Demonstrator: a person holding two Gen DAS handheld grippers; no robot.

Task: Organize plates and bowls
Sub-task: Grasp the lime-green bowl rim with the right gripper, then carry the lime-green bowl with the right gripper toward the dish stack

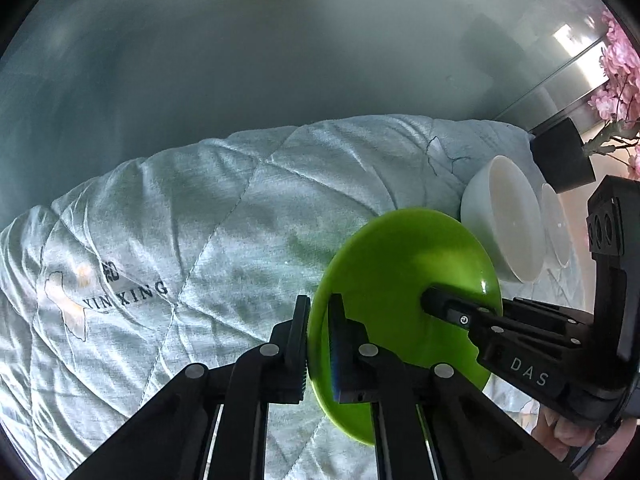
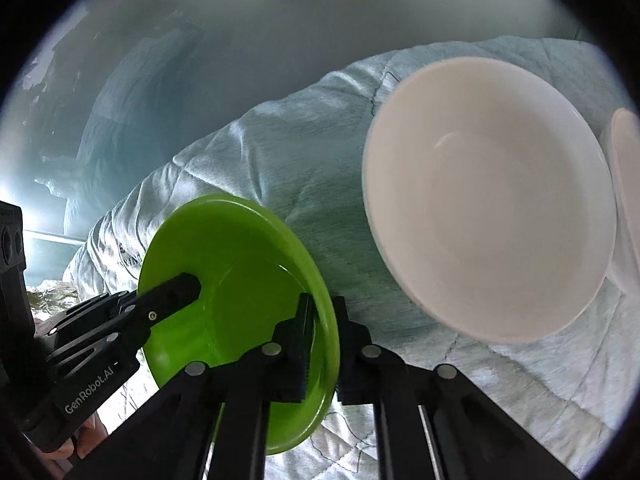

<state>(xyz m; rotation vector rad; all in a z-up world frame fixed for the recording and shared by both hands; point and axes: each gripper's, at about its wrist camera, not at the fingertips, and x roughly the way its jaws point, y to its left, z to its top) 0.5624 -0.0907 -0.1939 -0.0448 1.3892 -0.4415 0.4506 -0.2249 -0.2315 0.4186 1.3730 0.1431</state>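
Note:
A green plate [image 1: 400, 276] is held between both grippers above a pale quilt. My left gripper [image 1: 319, 344] is shut on its left rim. My right gripper [image 2: 322, 344] is shut on the opposite rim of the green plate [image 2: 240, 264]; it shows in the left wrist view [image 1: 452, 308] reaching in from the right. The left gripper shows in the right wrist view [image 2: 176, 292] at the plate's far edge. A large white bowl [image 2: 488, 208] sits on the quilt to the right, also in the left wrist view [image 1: 504, 216]. A second white dish [image 2: 628, 184] lies beyond it.
The light blue quilted cover [image 1: 180, 240] spreads over the surface under everything. A black block [image 1: 560, 156] and pink artificial flowers [image 1: 616, 76] stand at the far right. A frosted grey wall fills the background.

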